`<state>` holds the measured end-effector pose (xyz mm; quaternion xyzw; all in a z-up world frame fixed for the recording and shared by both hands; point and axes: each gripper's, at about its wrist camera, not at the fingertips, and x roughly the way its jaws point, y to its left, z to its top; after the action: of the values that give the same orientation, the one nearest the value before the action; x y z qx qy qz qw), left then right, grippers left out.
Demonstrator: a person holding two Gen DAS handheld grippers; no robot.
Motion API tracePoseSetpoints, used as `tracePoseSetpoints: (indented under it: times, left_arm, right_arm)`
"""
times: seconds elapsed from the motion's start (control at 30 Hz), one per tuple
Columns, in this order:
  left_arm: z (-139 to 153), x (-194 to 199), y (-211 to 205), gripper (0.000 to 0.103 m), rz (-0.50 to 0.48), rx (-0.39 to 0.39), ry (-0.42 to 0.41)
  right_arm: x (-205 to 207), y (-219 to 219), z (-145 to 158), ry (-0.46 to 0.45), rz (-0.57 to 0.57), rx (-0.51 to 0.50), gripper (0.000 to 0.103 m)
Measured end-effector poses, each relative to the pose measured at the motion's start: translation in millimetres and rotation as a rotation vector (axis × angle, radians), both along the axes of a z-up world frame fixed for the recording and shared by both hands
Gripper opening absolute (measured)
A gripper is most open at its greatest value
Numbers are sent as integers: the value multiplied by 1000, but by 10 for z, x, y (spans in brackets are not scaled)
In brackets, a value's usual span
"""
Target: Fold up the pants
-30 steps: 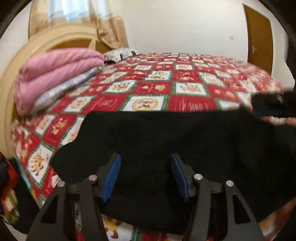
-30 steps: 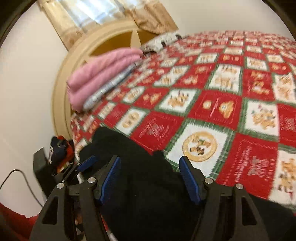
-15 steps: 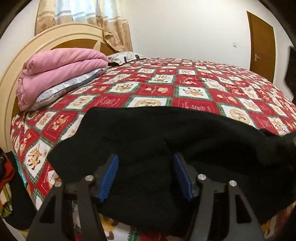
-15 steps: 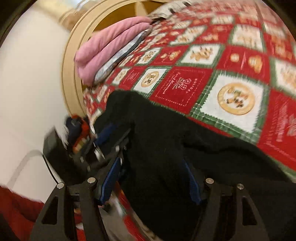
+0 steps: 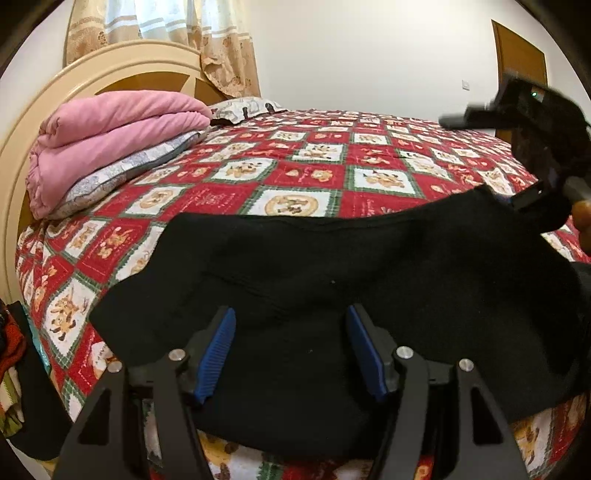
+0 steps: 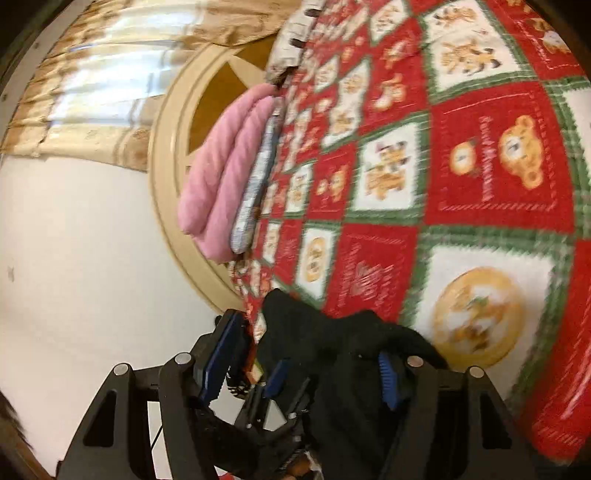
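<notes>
Left wrist view shows the left gripper (image 5: 291,350) with fingers spread wide, gripping nothing, over black pants (image 5: 332,280) on the bed (image 5: 369,177). Right gripper (image 6: 299,363) gapes around bunched cloth; it could slip, undoing the fold.

A: How was the light?
B: Soft and even; daylight glowed through the curtains (image 5: 177,33) behind the headboard (image 5: 33,122). The pants (image 5: 332,280) were so black that their folds barely showed.

A: Was it sharp?
B: The left wrist view was crisp beside the headboard, though the right gripper (image 5: 532,114) smeared. The right wrist view was motion-blurred, its curtains (image 6: 92,96) glaring. Both views bent at dark rims.
</notes>
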<state>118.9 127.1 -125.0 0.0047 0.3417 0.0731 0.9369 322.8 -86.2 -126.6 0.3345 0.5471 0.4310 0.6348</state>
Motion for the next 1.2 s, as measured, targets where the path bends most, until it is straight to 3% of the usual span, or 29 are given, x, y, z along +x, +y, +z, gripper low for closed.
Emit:
tracePoseSetpoints:
  times: [0.03,0.17,0.3,0.4,0.5,0.57,0.67,0.77,0.93,1.0,1.07,1.13,1.2]
  left_arm:
    - [2,0,1,67,0,3,-1]
    - [-10,-1,12,67,-6,5,-8]
    - [-10,-3,17,68,-10,-2,-6]
    - [-8,5,17,69,-4,-7,-2]
    - [-9,6,2,70,8,-6,-3]
    - [-7,10,-4,70,15,-5,3]
    - [-1,26,6,70,14,-11,15]
    - [-2,30,15,71,17,-16,17]
    - [-2,31,22,72,22,-8,21]
    - [1,35,24,72,21,-12,24]
    - [1,37,24,72,20,-13,25]
    - [2,38,24,72,20,-12,24]
    - [2,38,26,72,20,-12,25]
  right_arm:
    - [10,2,-27,5,19,-26,57]
    - [-55,-197,-89,11,33,-74,56]
    - [-179,-1035,102,-43,-224,-124,56]
    - [-441,-1644,432,-165,-424,-419,56]
    - [-662,-2241,760,-293,-672,-925,57]
    - [-665,-2688,823,-275,-813,-1166,57]
    - [-540,-3357,700,-141,-908,-1252,57]
    - [-395,-3824,500,-15,-917,-1273,57]
    - [-319,-3923,391,-29,-869,-1279,56]
    - [-357,-3972,404,7,-897,-1248,47]
    - [-442,-3956,418,27,-920,-1254,20]
    - [-534,-4039,432,38,-926,-1216,9]
    - [-640,-4102,468,34,-923,-1146,6]
